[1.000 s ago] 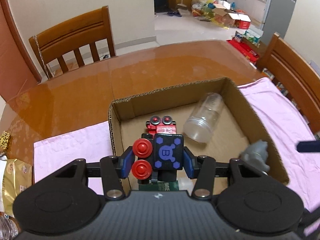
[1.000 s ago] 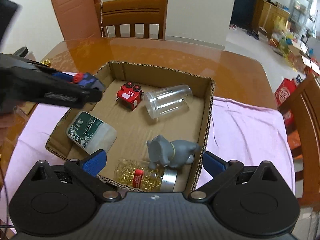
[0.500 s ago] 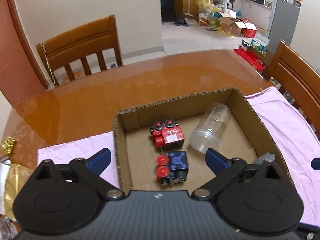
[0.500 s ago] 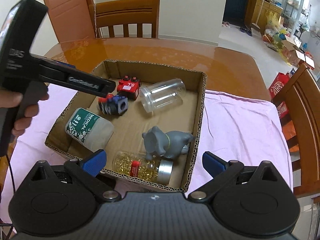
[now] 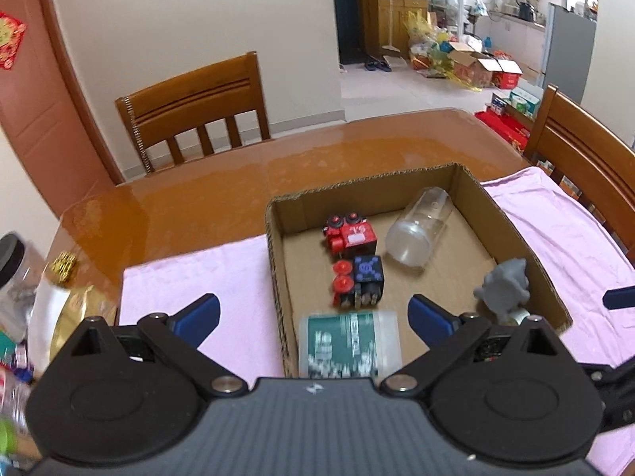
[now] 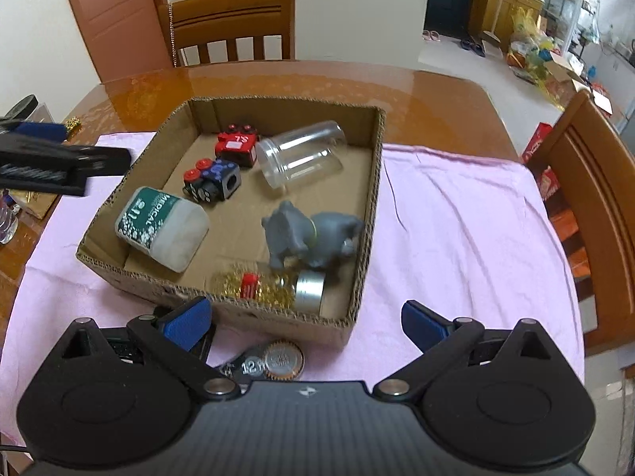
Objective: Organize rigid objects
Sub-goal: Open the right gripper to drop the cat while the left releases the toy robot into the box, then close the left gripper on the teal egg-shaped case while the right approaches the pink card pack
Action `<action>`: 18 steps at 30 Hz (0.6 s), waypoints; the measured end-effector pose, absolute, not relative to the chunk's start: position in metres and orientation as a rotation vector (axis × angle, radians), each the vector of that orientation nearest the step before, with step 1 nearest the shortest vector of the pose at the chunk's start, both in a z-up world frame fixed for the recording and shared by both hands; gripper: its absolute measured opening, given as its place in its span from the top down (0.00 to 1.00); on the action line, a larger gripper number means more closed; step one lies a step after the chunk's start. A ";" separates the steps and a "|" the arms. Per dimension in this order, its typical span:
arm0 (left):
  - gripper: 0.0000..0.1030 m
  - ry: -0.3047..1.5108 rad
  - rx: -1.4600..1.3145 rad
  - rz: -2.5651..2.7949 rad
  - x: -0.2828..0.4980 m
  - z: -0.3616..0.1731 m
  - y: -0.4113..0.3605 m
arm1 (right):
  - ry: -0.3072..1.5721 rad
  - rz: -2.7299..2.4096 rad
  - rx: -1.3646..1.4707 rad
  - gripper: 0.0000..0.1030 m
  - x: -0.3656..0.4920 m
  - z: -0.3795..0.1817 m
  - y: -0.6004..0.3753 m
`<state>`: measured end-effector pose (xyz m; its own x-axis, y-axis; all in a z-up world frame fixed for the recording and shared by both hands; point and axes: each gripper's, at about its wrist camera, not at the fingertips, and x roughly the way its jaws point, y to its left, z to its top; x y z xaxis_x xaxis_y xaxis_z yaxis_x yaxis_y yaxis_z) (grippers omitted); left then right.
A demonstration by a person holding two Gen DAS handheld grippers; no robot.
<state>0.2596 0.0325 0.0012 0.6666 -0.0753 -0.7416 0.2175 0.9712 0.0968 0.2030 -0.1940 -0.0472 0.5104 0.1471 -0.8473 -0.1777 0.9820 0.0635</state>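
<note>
A cardboard box [image 6: 373,182] [image 5: 278,261] sits on a pink cloth [image 6: 456,230]. Inside lie a blue-black toy with red wheels [image 6: 212,178] [image 5: 359,279], a red toy [image 6: 237,144] [image 5: 351,234], a clear plastic jar [image 6: 301,152] [image 5: 418,226], a grey elephant figure [image 6: 313,234] [image 5: 504,283], a green-labelled white container [image 6: 160,226] [image 5: 349,343] and a jar of yellow capsules [image 6: 270,283]. My left gripper [image 5: 313,317] is open and empty, above the box's near-left corner. My right gripper [image 6: 303,321] is open and empty, in front of the box's near wall.
A small round timer-like object [image 6: 274,359] lies on the cloth under my right gripper. Wooden chairs [image 5: 198,115] [image 6: 591,206] stand around the brown table [image 5: 238,182]. Packets and a jar [image 5: 16,277] crowd the table's left edge.
My left gripper opened and let go of the blue-black toy, which now lies in the box by the red toy. The left gripper then drew back and up.
</note>
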 end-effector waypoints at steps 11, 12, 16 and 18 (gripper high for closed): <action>0.02 0.875 0.079 -0.120 0.207 -0.028 0.041 | 1.073 0.216 -0.088 0.00 0.163 -0.101 -0.203; 0.02 0.877 0.076 -0.111 0.202 -0.031 0.040 | 1.089 0.222 -0.097 0.00 0.161 -0.106 -0.203; 0.02 0.894 0.061 -0.114 0.194 -0.043 0.037 | 1.142 0.224 -0.140 0.00 0.148 -0.125 -0.200; 0.02 0.891 0.064 -0.117 0.190 -0.048 0.034 | 1.157 0.217 -0.160 0.00 0.143 -0.133 -0.198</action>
<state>0.1898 0.0336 -0.0484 0.6230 -0.0752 -0.7786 0.1286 0.9917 0.0072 0.1425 -0.1978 -0.1326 0.3847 0.0871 -0.9189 -0.2516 0.9677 -0.0136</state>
